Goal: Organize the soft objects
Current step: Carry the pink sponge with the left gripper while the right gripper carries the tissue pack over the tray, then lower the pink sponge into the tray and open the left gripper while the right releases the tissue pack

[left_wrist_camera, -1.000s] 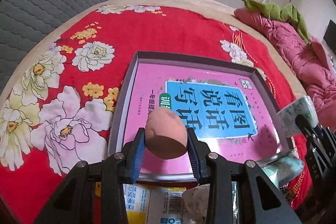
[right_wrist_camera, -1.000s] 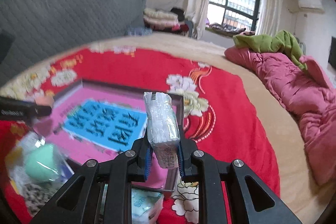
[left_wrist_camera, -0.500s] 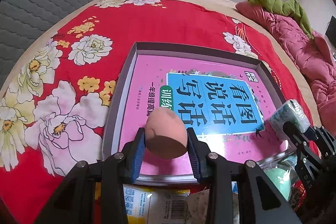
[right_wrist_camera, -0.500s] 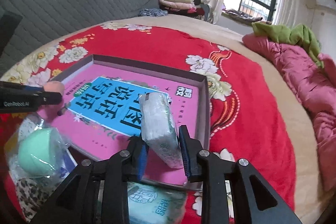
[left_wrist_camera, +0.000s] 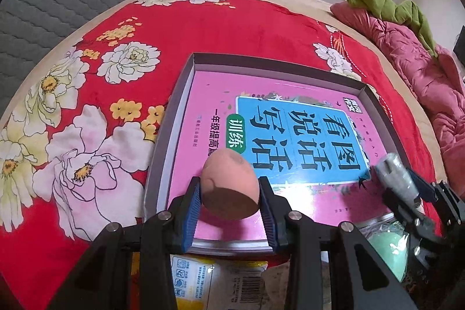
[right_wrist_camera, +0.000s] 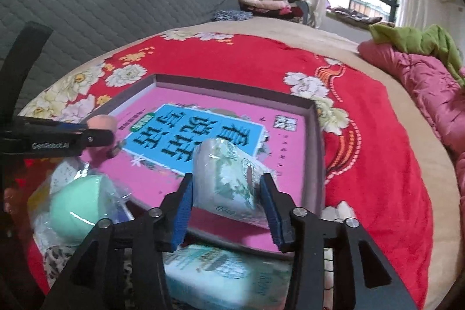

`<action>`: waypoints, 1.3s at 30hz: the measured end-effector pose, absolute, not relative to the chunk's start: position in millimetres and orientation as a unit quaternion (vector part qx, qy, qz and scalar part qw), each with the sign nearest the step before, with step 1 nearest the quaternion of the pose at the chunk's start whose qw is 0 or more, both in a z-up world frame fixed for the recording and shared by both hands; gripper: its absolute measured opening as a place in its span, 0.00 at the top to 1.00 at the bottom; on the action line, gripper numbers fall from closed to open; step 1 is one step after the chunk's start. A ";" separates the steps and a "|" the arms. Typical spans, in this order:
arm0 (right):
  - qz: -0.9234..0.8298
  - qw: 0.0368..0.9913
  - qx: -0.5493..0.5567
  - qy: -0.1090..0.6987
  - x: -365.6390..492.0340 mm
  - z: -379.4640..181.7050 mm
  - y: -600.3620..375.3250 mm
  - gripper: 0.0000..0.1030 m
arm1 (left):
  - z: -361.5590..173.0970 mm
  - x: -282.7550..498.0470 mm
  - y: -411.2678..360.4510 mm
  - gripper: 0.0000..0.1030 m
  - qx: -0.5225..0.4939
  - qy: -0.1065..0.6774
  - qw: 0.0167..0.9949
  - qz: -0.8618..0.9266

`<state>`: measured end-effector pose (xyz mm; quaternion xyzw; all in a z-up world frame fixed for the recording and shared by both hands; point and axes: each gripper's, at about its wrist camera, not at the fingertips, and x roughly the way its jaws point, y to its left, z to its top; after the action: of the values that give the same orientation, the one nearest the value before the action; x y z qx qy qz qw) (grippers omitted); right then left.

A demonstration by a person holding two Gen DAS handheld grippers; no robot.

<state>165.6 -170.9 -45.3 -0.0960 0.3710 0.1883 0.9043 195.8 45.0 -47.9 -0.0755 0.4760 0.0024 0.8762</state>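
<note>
Across the lower part of the left wrist view, the left claw [left_wrist_camera: 229, 218] is matte black, its two angular arms branching into a fork. Ribbed blue pads [left_wrist_camera: 190, 218] line the inner faces of its fingers, and round silver screw heads sit at the joints. The right claw [right_wrist_camera: 229, 208] has the same build in its own view. At that view's left edge, white lettering on the left claw's side reads something like "GenRobot.AI", though blurred.
</note>
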 end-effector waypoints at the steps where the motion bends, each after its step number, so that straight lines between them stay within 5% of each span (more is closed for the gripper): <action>1: 0.190 0.902 -0.098 0.374 165.7 -46.7 -169.7 0.51 | -47.9 195.8 45.1 0.62 -0.076 0.476 0.876 0.002; 26: 0.220 0.885 -0.041 0.408 171.6 -54.1 -179.2 0.29 | -57.1 203.5 45.5 0.61 -0.075 0.491 0.868 0.008; 39: 0.209 0.888 -0.028 0.408 171.8 -53.3 -190.8 0.27 | -58.0 202.7 47.6 0.50 -0.078 0.499 0.863 0.002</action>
<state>171.8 -190.8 -53.3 -0.0280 0.4080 0.2092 0.8882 202.7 47.6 -58.0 -0.0783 0.4991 0.0024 0.8630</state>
